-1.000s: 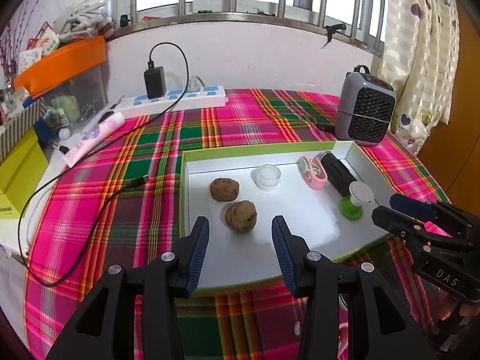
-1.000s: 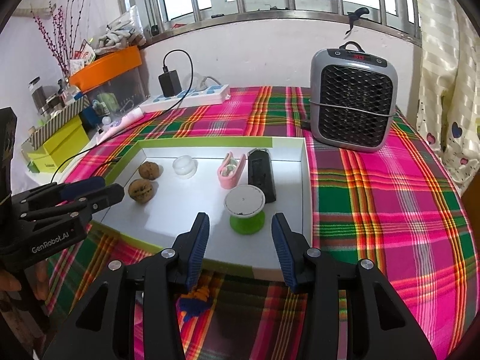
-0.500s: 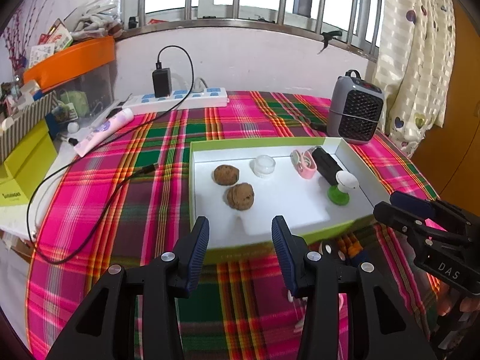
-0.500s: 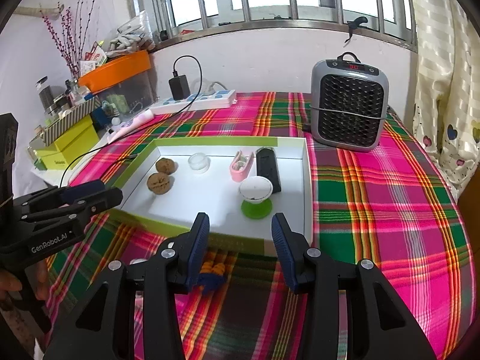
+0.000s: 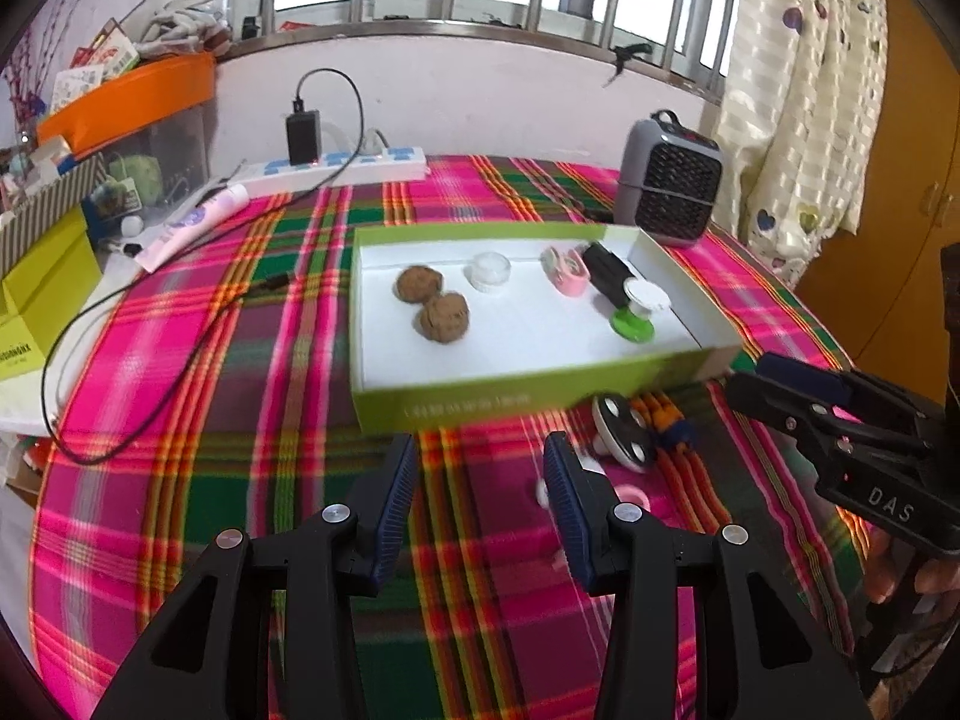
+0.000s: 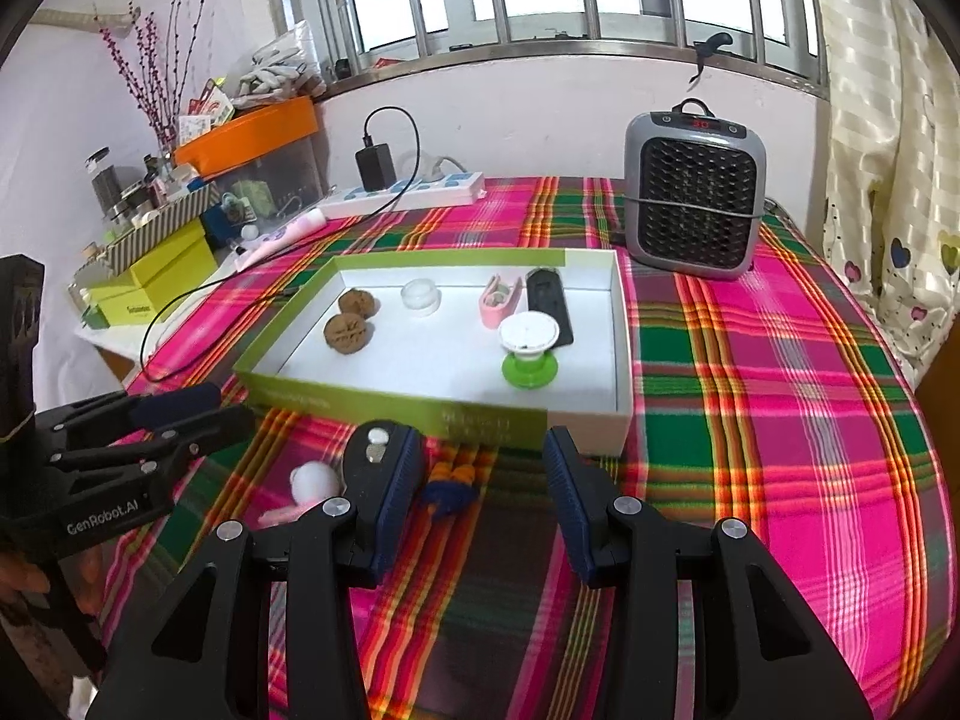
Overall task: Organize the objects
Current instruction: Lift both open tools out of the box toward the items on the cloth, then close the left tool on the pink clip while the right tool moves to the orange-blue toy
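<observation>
Green-sided tray point(image 5: 480, 402) sits mid-table on the plaid cloth point(image 6: 780, 360), white floor showing. Inside it: two walnuts point(image 5: 444, 317) touching at the left, a small clear cap point(image 5: 490, 269), a pink clip point(image 5: 565, 268) beside a black block point(image 5: 606, 267), and a white-topped green spool point(image 6: 528, 348). Just outside the near wall lie a black disc point(image 5: 618, 429), an orange-and-blue toy point(image 6: 450, 483) and a white-and-pink piece point(image 6: 309, 489). My left gripper point(image 5: 480, 495) hovers over bare cloth, jaws spread, nothing between. My right gripper point(image 6: 485, 492) likewise, jaws apart and empty. Grey heater point(image 6: 696, 192) beyond.

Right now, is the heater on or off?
On: the heater shows a lit red display on top.
</observation>
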A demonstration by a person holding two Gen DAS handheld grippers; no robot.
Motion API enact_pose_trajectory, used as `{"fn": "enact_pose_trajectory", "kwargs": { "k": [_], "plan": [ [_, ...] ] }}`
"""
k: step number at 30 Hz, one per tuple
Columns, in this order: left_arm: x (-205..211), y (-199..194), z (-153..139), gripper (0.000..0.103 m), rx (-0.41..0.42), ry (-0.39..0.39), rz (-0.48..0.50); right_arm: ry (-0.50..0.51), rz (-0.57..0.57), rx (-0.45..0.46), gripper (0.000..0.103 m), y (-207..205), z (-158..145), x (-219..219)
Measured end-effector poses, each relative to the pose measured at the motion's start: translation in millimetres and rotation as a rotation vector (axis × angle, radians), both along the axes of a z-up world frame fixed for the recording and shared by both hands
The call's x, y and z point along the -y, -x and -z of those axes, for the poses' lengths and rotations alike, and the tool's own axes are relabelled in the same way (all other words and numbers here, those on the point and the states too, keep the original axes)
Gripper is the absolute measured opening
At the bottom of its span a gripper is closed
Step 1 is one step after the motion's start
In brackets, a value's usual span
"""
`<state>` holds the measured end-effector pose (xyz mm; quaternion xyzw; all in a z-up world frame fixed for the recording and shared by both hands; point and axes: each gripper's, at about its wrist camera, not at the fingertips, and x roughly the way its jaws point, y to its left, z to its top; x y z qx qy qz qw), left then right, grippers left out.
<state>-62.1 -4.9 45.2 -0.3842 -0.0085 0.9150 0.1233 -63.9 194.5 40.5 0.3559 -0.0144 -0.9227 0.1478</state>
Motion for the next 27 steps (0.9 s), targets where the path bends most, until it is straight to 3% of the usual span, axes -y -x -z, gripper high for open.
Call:
{"fn": "enact_pose_trajectory", "kwargs": {
  "k": [16,27],
  "plan": [
    [-22,-23,18,0.042,0.063,-0.070,0.157,0.008,0.000,0.025,0.045,-14,10,-2],
    [-39,-17,24,0.042,0.074,-0.030,0.197,0.018,0.021,0.031,0.045,-14,11,-9]
  ]
}}
